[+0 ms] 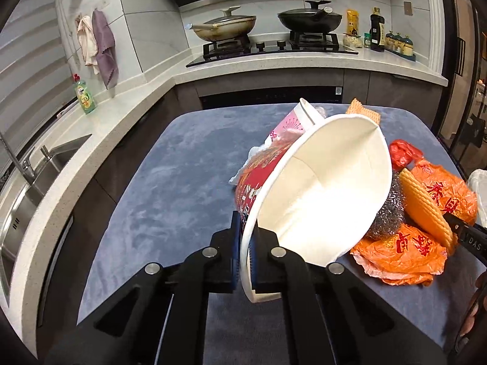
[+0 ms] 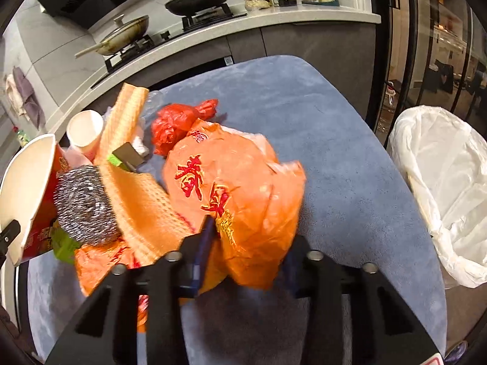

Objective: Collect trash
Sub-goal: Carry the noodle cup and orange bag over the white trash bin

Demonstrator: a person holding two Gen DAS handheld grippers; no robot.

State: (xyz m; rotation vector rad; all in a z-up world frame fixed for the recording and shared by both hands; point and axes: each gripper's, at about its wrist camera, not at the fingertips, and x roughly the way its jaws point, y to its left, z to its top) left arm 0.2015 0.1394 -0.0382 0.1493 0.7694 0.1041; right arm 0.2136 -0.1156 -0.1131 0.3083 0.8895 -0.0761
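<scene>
The blue-grey soft worktop [image 1: 158, 182] has lots of bare room on its left side and at the front. The trash sits in 1 heap near its right side. Past the right edge stands a bin with a white plastic liner [image 2: 441, 188], its mouth open. Behind the worktop runs a white kitchen counter [image 1: 274, 67] with a black gas stove [image 1: 271, 48], 2 pans and a steel sink [image 1: 36, 182] on the left.

The left hand-held gripper [image 1: 245, 261] is pinched tight on the rim of a big red and white paper bowl [image 1: 322, 188], which tips on its side. A silver steel wool scrubber [image 2: 85, 210] touches the bowl. Next to it lie an orange woven cloth [image 2: 143, 200], a small white paper cup [image 2: 85, 129] and a red plastic bag [image 2: 176, 124].

The right hand-held gripper [image 2: 246, 261] squeezes a crumpled orange plastic bag with red writing [image 2: 243, 194] between its narrow jaws. The bag bulges out above them.
</scene>
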